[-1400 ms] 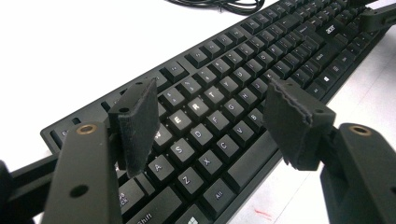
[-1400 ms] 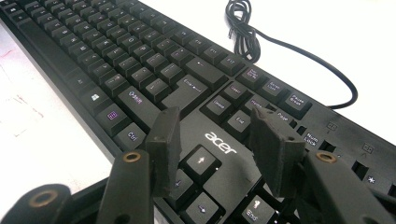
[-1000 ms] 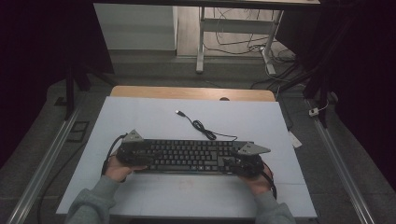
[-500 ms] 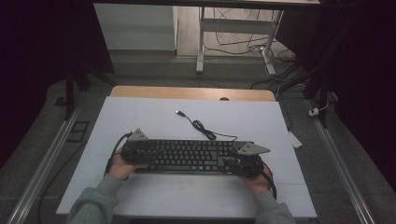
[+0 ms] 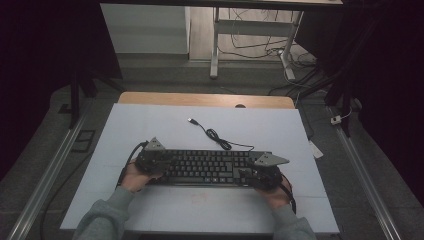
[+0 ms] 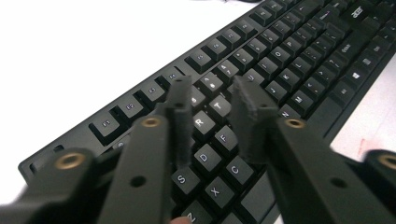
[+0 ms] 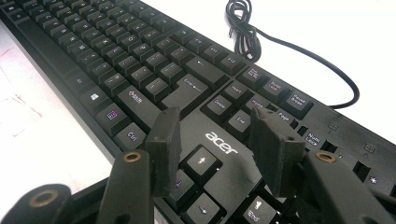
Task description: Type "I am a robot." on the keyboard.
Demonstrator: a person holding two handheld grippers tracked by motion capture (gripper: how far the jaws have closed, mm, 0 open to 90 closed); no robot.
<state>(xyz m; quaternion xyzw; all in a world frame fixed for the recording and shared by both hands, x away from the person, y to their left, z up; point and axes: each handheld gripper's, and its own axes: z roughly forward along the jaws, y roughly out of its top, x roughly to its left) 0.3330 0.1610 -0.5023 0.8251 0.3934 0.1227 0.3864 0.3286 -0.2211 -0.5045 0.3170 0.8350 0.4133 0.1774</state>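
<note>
Just narrowed left tongs (image 6: 212,100) over left-end keys of keyboard (image 5: 207,167), pinching nothing, with right tongs (image 7: 215,135) part-open above arrow keys, probably lining up a keypress.

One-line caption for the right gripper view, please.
Right tongs hover open over the arrow keys of a black keyboard, cable beyond.

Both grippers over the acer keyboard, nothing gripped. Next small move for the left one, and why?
Probably lower the left gripper slightly. Its jaws have just been closing and now stand part-closed with nothing between them, hovering over the R, T and F keys of the keyboard. The right gripper hangs over the arrow keys.
</note>
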